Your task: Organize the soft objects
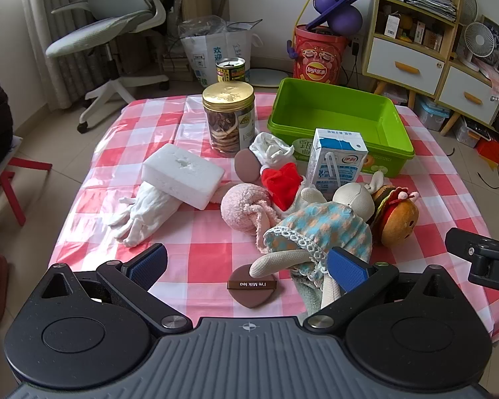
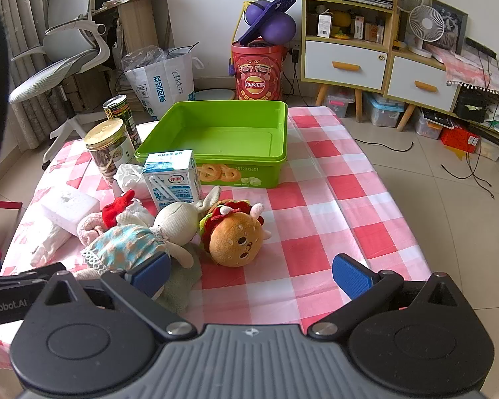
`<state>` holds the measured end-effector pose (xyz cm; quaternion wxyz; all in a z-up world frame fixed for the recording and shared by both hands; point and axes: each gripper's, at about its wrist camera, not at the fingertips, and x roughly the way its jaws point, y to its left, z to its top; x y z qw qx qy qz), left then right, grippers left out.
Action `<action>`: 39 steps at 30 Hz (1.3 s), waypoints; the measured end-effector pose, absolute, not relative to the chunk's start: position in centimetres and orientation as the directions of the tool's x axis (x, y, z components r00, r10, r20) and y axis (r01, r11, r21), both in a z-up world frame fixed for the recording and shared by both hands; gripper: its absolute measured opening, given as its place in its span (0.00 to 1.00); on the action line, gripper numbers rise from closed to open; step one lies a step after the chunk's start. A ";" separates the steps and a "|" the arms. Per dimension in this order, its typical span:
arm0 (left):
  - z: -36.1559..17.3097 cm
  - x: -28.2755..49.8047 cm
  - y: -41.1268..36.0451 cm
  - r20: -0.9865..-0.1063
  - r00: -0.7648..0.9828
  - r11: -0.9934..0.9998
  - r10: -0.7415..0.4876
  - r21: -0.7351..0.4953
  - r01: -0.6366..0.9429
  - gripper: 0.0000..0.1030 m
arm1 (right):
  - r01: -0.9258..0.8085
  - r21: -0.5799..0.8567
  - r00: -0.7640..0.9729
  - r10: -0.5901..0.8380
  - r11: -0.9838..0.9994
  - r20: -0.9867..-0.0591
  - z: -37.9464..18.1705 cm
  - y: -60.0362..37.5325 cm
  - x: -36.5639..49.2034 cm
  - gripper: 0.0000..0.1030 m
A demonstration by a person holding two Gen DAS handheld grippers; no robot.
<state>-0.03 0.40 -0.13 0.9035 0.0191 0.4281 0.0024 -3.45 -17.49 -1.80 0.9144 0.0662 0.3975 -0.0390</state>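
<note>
Both tools open wide and empty: left tool [image 1: 248, 267] low over the near edge of the table [image 1: 216, 242], right tool [image 2: 251, 277] over the near right part of the checked cloth. Between the left tool's blue pads [image 1: 148, 263], one brown puff [image 1: 252, 286] flat on the cloth, its point toward the camera, its printed band crosswise. Just right of it, one rabbit doll [image 1: 319, 229] in a blue-and-peach dress, lying down, long axis from near edge toward the far right, head away and legs toward the tool, one leg touching the right pad. Beside the doll's head, one burger plush [image 2: 236, 237] on its side, face toward the right tool. Left of the doll, one pink fuzzy piece [image 1: 246, 211], and behind it a red cloth [image 1: 281, 179] and a second brown puff [image 1: 246, 166], on edge. Further left, white gloves [image 1: 146, 212], number unclear, fingers toward the near left, wrist end under one white foam block [image 1: 184, 173]. One crumpled white cloth [image 1: 271, 149] against the bin. One milk carton [image 1: 336, 159] upright in front of one green bin [image 1: 336, 116], nothing inside it. One gold-lidded jar [image 1: 229, 119] upright left of the bin, dried slices inside; one can [image 1: 231, 69] behind it.
</note>
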 end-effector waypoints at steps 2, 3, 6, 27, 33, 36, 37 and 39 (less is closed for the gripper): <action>-0.1 0.0 0.4 -0.774 0.633 0.999 0.021 0.037 0.012 0.95 | 0.123 0.090 0.681 -0.018 0.988 -0.732 -1.8 -17.5 -3.5 0.83; -0.1 0.0 0.4 -0.773 0.634 0.999 0.021 0.037 0.011 0.95 | 0.123 0.090 0.681 -0.018 0.988 -0.732 -1.8 -17.5 -3.4 0.83; -0.1 0.0 0.4 -0.773 0.634 0.999 0.021 0.037 0.012 0.95 | 0.123 0.090 0.681 -0.018 0.988 -0.732 -1.8 -17.5 -3.4 0.83; -0.2 0.0 0.4 -0.774 0.633 0.999 0.024 0.040 0.010 0.95 | 0.124 0.092 0.680 -0.017 0.988 -0.733 -1.9 -17.5 -3.4 0.83; -0.2 0.3 1.4 -0.774 0.632 0.999 0.030 0.041 0.003 0.95 | 0.126 0.094 0.679 -0.017 0.988 -0.734 -1.9 -17.4 -3.4 0.83; -0.6 0.9 1.7 -0.775 0.630 0.999 0.040 0.046 -0.007 0.95 | 0.132 0.105 0.673 -0.012 0.986 -0.739 -2.5 -17.3 -3.0 0.83; -0.8 1.0 1.8 -0.775 0.630 0.999 0.039 0.045 -0.007 0.95 | 0.134 0.109 0.669 -0.009 0.985 -0.743 -2.7 -17.2 -2.8 0.83; -1.3 1.5 2.0 -0.769 0.638 0.999 0.041 0.048 -0.006 0.95 | 0.131 0.122 0.662 0.005 0.984 -0.749 -3.2 -17.2 -2.3 0.83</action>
